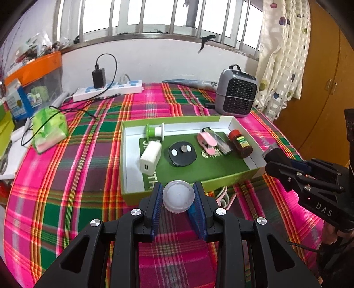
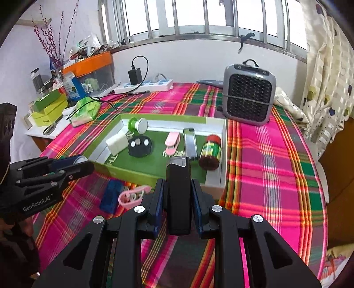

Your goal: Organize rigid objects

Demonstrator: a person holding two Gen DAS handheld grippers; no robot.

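Jar [image 1: 178, 196] gripped beside box edge [image 1: 221, 179], seemingly clear

"DAS" is read in white on the right gripper [image 1: 268, 152], seen to the right of the left gripper [image 1: 178, 195]. "GenRobot.AI" is read on the left gripper's body. Box [image 1: 221, 180] lettering only partly visible, not readable.

Home room, plaid tablecloth [image 1: 66, 199], curtain [image 1: 283, 55] (patterned), barred window [image 2: 199, 15]

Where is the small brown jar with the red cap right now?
The brown jar lies at the box's right end, beside the silver lighter.
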